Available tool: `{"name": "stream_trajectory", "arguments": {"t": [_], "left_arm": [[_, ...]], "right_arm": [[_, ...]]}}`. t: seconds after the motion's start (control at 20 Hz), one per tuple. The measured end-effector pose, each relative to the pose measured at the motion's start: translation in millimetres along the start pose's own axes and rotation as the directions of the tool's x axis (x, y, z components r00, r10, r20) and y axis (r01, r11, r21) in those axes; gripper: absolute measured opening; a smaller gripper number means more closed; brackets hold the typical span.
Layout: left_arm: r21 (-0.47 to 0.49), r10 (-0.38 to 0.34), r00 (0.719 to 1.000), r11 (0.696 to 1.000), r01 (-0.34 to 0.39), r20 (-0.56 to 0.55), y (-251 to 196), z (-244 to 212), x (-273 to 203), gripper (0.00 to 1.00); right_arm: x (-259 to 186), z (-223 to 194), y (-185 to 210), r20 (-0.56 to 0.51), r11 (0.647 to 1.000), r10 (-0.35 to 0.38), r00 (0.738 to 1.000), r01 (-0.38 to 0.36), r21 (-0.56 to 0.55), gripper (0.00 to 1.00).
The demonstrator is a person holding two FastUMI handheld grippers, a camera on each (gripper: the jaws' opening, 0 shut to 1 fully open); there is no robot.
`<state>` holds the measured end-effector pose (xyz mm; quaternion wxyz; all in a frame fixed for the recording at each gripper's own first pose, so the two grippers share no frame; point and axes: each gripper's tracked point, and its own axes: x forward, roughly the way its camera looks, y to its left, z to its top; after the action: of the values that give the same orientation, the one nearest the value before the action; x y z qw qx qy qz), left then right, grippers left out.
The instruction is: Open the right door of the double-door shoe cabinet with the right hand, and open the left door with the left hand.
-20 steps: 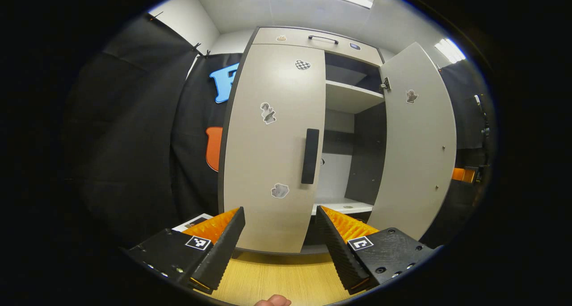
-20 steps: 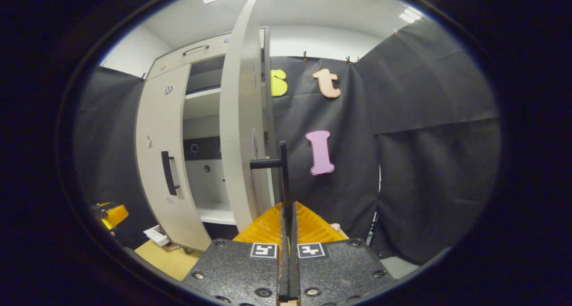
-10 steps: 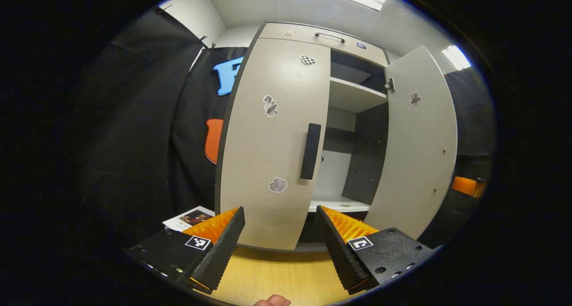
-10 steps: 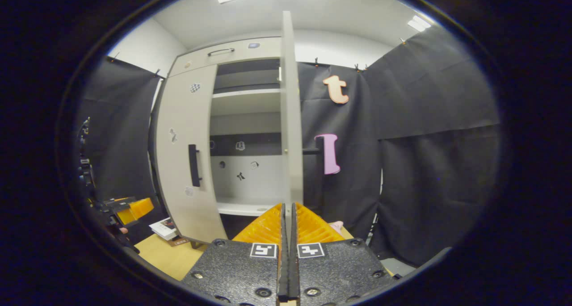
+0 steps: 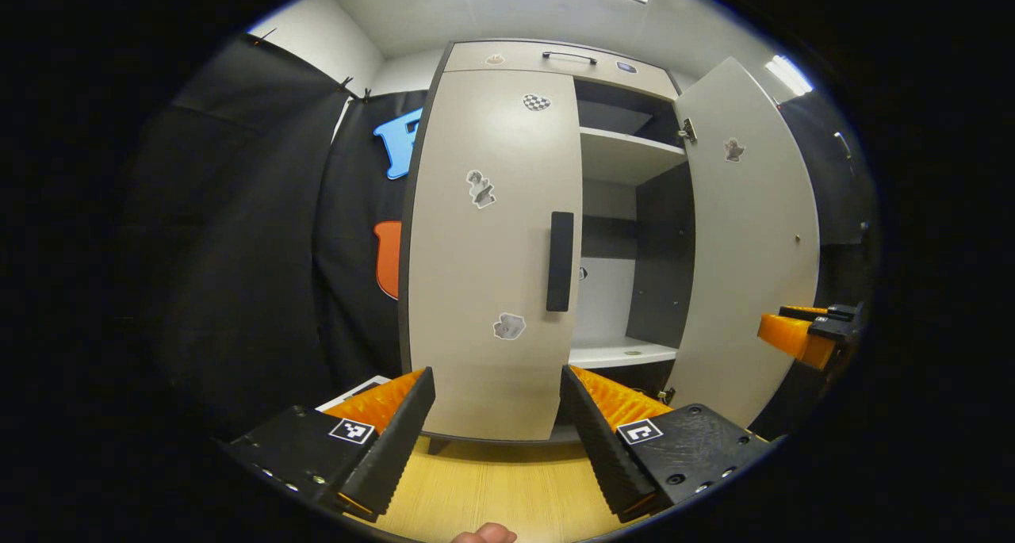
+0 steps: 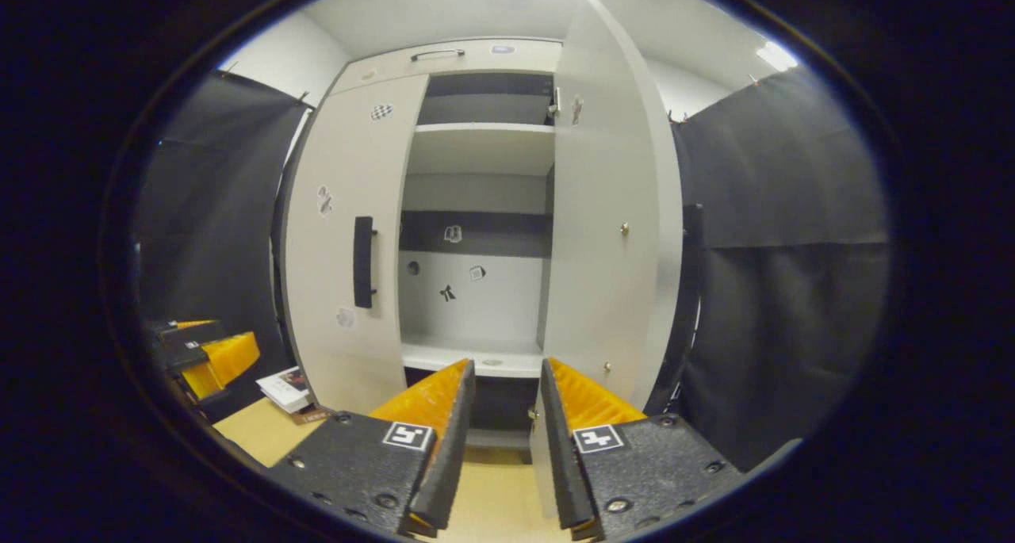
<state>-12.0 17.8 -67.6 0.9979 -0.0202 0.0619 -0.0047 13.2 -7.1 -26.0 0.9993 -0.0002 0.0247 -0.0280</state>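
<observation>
A booklet (image 6: 287, 388) lies on the wooden floor (image 5: 492, 487).

right tongs (image 6: 503, 384) parted — off handle | right door (image 6: 607, 234) swung wider open

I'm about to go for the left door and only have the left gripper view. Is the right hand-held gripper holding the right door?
Observer: No. In the right gripper view the right hand-held gripper is open, with nothing between its fingers, and the right door stands wide open beyond it.
Operator: How far is my gripper from the handle?
Observer: The same view shows the left hand-held gripper low at the left, well apart from the left door handle.
Operator: Anything inside I might hit?
Observer: The back panel carries only small stickers. The shelf below it looks bare.
</observation>
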Motion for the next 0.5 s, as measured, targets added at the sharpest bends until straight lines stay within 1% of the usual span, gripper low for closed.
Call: {"name": "stream_trajectory", "arguments": {"t": [0.05,0.1,0.15,0.2,0.25,0.3,0.35,0.5], "left_arm": [[-0.003,0.002,1.000,1.000,-0.002,-0.002,1,0,-1,0.95],[-0.004,0.001,1.000,1.000,-0.001,-0.004,1,1,-1,0.95],[-0.003,0.002,1.000,1.000,-0.002,-0.004,1,2,-1,0.95],[0.002,0.006,1.000,1.000,-0.006,-0.001,2,3,-2,0.95],[0.007,0.007,1.000,1.000,-0.007,0.003,3,4,0,0.95],[0.012,0.008,1.000,1.000,-0.008,0.009,4,5,1,0.95],[0.015,0.006,1.000,1.000,-0.006,0.012,3,6,3,0.95],[0.020,-0.016,1.000,1.000,0.016,0.015,-3,12,9,0.95]], "right_arm": [[1,0,-1,0.006,1.000,-0.007,1.000,0.007,0.002,0.57],[3,3,-1,0.012,1.000,-0.016,1.000,0.015,0.010,0.69],[6,3,-4,0.016,1.000,-0.022,1.000,0.022,0.022,0.67],[7,3,-5,0.014,0.999,-0.028,1.000,0.028,0.031,0.72],[8,2,-7,0.011,0.999,-0.034,0.999,0.033,0.042,0.75],[8,4,-5,0.015,0.998,-0.021,1.000,0.020,0.056,0.81],[8,6,-2,0.024,0.998,-0.002,1.000,0.001,0.065,0.82],[10,5,0,0.025,0.998,-0.001,1.000,-0.001,0.060,0.92]]}}
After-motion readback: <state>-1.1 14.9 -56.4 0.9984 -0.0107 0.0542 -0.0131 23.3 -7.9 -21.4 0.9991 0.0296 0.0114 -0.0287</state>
